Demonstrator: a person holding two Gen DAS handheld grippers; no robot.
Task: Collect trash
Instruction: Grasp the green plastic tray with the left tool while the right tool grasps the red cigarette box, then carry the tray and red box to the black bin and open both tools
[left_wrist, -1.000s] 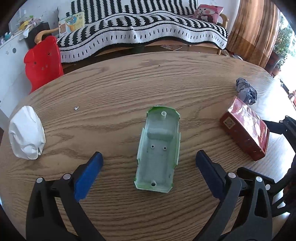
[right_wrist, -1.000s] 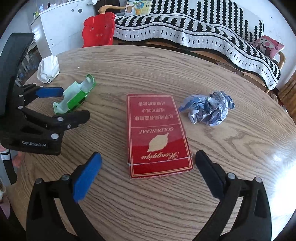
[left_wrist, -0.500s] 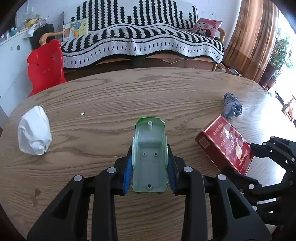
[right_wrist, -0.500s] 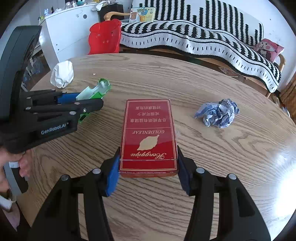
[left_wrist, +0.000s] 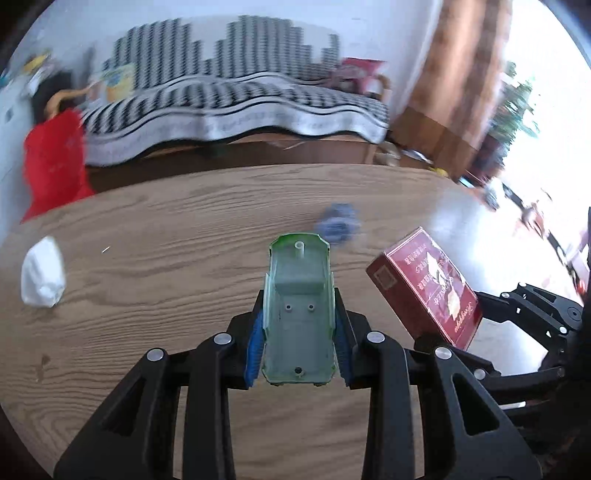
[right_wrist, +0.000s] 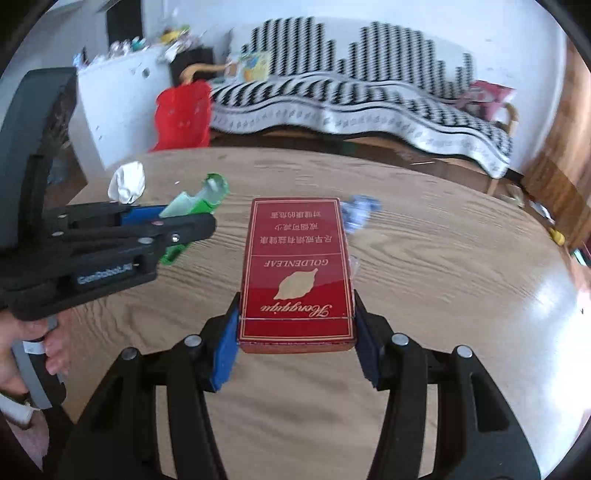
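My left gripper (left_wrist: 298, 345) is shut on a pale green plastic shell (left_wrist: 298, 314), hollow side up, held clear above the round wooden table (left_wrist: 166, 258). Seen from the right wrist, that left gripper (right_wrist: 173, 227) and the green shell (right_wrist: 199, 201) hang at the left. My right gripper (right_wrist: 295, 339) is shut on a red carton (right_wrist: 297, 269) with gold lettering, also lifted off the wood. The red carton (left_wrist: 424, 288) shows tilted at the right of the left wrist view. A crumpled blue paper ball (left_wrist: 338, 225) and a white crumpled wad (left_wrist: 42, 277) lie on the table.
Beyond the table stands a sofa with a black-and-white striped blanket (left_wrist: 236, 107), a red plastic chair (left_wrist: 51, 162) and a white cabinet (right_wrist: 114, 110). A brown curtain (left_wrist: 454, 81) hangs at the right. A person's hand (right_wrist: 33, 347) holds the left gripper's handle.
Both grippers went from wide open to shut, the left on the green shell, the right on the red carton. Both then rose off the table with their loads.
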